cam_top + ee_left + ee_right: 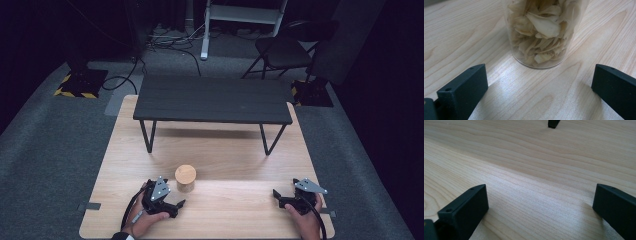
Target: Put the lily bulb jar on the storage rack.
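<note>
Left tool (539, 82) jaws apart — jar (544, 32) ahead, top cut off; right tool (539, 202) apart.

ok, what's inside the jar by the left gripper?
The clear jar is packed with pale, dried, flaky pieces, seen through its wall in the left gripper view. From above, its wooden lid covers the opening, so the fill level is hidden.

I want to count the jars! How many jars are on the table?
1. A clear round jar with a wooden lid, full of pale dried flakes, stands on the light wooden table, just ahead of the open left gripper.
</note>
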`<state>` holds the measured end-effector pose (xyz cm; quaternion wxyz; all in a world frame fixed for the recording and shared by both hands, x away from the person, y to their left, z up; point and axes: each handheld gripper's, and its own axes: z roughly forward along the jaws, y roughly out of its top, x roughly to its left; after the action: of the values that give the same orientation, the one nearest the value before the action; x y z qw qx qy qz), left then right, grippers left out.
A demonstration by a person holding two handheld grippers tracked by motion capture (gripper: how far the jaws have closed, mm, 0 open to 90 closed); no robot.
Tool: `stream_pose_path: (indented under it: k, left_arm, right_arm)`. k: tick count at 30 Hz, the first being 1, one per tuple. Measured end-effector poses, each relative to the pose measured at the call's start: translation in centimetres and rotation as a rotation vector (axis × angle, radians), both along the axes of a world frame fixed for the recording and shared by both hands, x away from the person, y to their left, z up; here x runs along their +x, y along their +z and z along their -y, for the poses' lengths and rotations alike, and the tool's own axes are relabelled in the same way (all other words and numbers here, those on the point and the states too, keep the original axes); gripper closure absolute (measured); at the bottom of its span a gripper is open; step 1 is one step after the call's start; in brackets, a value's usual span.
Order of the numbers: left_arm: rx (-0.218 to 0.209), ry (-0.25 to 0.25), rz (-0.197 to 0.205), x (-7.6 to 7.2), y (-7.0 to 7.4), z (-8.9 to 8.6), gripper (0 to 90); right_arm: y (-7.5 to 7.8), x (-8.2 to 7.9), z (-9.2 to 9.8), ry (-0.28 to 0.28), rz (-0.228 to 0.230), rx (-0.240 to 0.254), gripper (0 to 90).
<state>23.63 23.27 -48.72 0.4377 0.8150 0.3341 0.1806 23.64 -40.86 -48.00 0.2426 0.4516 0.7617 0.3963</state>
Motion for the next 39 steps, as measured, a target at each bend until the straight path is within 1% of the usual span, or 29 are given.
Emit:
stream_pose_path:
  k: [26,28,30,31,33,35,36,37,38,39]
  left_arm:
    - [0.001,-0.002,0.001,0.1,0.0,-0.1,0.4]
    - [0.016,-0.002,-0.015,0.2,0.5,-0.3,1.3]
    - [0.013,0.003,-0.018,0.2,0.6,-0.3,3.6]
    - [0.008,-0.007,-0.023,0.3,0.7,-0.6,2.9]
    - [0.009,-0.012,-0.017,0.2,0.8,-0.5,2.9]
    - [0.055,-0.020,0.026,0.0,1.5,0.0,2.6]
    - [0.048,-0.018,0.037,0.0,1.8,0.0,2.4]
    - [0.023,-0.015,0.039,0.1,2.0,-0.2,1.7]
    - [0.007,-0.016,0.038,0.2,2.3,-0.3,1.0]
    - [0.007,-0.016,0.038,0.2,2.3,-0.3,1.0]
  right_arm:
    - [0.0,0.0,0.0,0.004,0.000,-0.001,0.0]
    - [0.0,0.0,0.0,0.005,0.000,-0.001,0.0]
    - [0.0,0.0,0.1,0.007,0.000,-0.001,0.0]
    - [0.0,0.0,0.1,0.009,0.001,-0.002,0.0]
    - [0.0,0.0,0.1,0.009,-0.001,0.000,0.0]
    - [0.0,0.0,0.1,0.012,-0.001,0.001,0.0]
    - [0.0,0.0,0.1,0.013,-0.001,0.001,0.0]
    - [0.0,0.0,0.1,0.014,-0.001,0.000,0.0]
    - [0.0,0.0,0.1,0.015,-0.001,0.001,0.0]
    - [0.0,0.0,0.1,0.015,-0.001,0.000,0.0]
